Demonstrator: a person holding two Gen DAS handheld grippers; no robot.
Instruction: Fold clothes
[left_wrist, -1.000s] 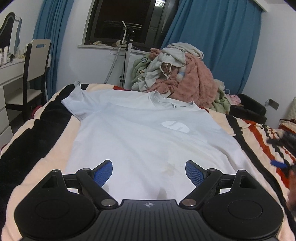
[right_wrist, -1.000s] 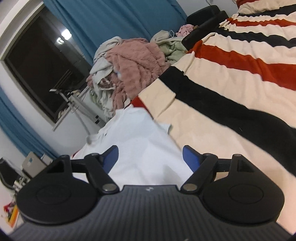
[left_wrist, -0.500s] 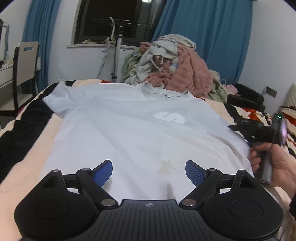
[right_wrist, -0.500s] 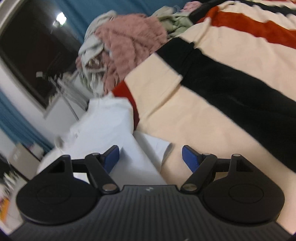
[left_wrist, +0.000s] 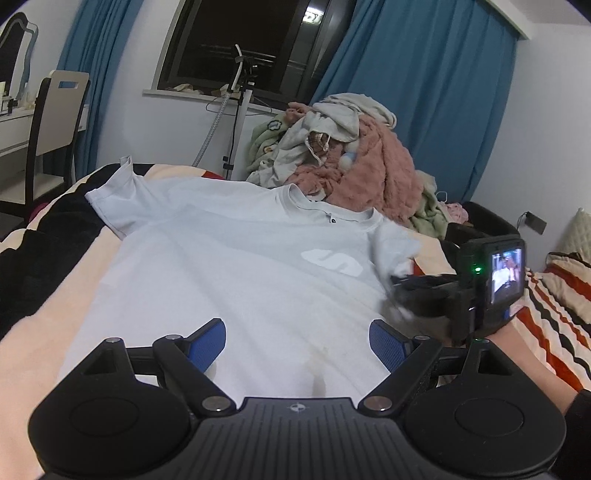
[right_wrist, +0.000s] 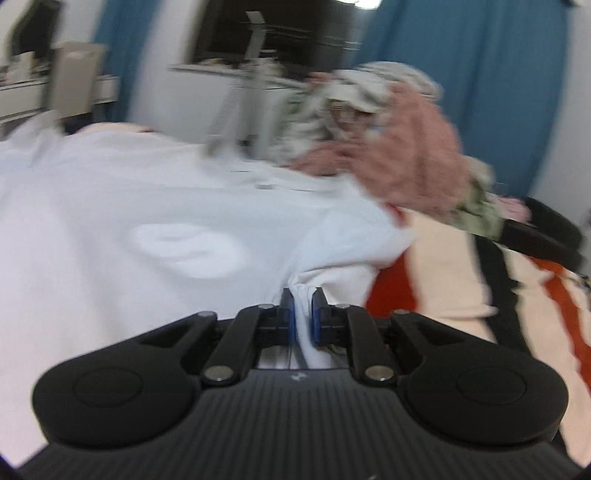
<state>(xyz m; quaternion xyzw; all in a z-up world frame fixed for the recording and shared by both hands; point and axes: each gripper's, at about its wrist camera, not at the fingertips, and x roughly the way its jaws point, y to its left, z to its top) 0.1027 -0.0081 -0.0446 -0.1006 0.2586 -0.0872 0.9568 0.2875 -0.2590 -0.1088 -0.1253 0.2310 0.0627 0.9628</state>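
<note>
A: Any writing on the T-shirt (left_wrist: 229, 266)?

B: Only a white chest logo (left_wrist: 332, 260), no readable letters. A small dark neck tag; too small to read.

A: How does it lie?

B: Flat on the striped bed (left_wrist: 48, 302), long axis running from the left tool (left_wrist: 297, 341) at the hem toward the clothes pile (left_wrist: 354, 155) beyond the collar.

A: The tools?

B: Left: fingers spread wide above the hem, holding nothing. Right tool (right_wrist: 302, 314): pinched on the shirt's right sleeve (right_wrist: 332, 277), bunched between its blue pads.

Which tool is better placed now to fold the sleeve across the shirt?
Right. The right tool is already shut on the sleeve; the left tool hangs open over the shirt's hem, holding nothing.
</note>
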